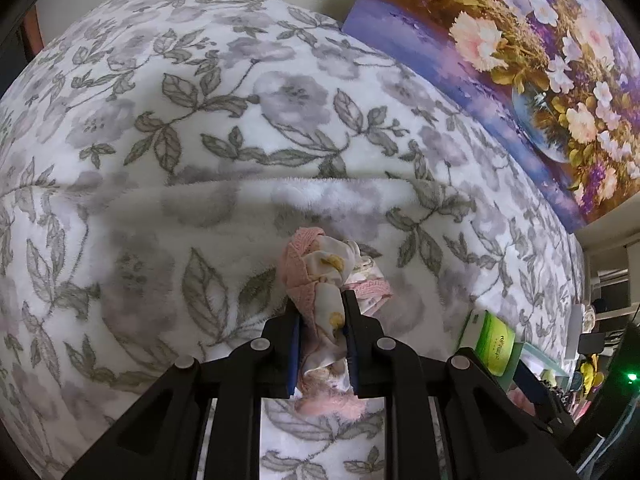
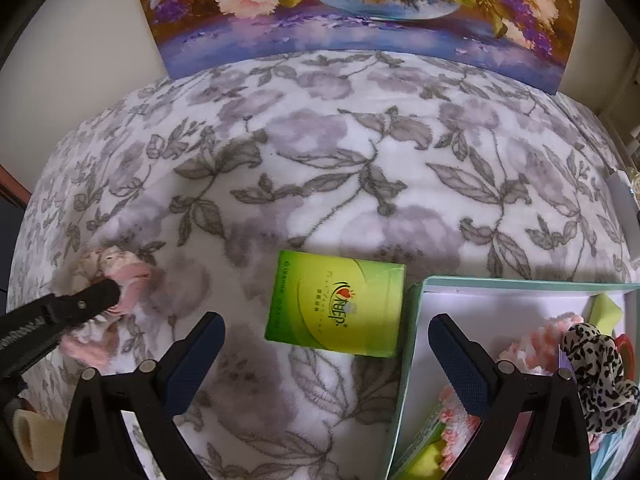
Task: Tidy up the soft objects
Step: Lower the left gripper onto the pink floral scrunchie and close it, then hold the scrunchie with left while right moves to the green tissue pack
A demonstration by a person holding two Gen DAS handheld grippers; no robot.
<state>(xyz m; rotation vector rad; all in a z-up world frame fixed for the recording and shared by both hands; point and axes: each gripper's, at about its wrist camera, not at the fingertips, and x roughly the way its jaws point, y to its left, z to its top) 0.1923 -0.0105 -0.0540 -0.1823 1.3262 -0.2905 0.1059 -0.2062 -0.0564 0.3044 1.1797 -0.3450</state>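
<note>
A floral blanket (image 2: 360, 168) is spread over the bed, with a green box (image 2: 336, 304) beside an open tray (image 2: 412, 360) of soft items. The right gripper (image 2: 324, 360) is angled steeply downward, jaws spread and empty. A pink-and-cream cloth (image 1: 320, 280) is pinched on the blanket by the steeply tilted left gripper (image 1: 322, 344).

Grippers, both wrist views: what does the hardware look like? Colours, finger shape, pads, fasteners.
Both are matte black plastic. The left gripper has two straight, narrow fingers with dark blue pads on the inner faces, and round silver-grey pins at the linkage joints. The right gripper has the same black angled fingers, textured dark blue pads and grey pins. No cables or sleeves visible.
</note>
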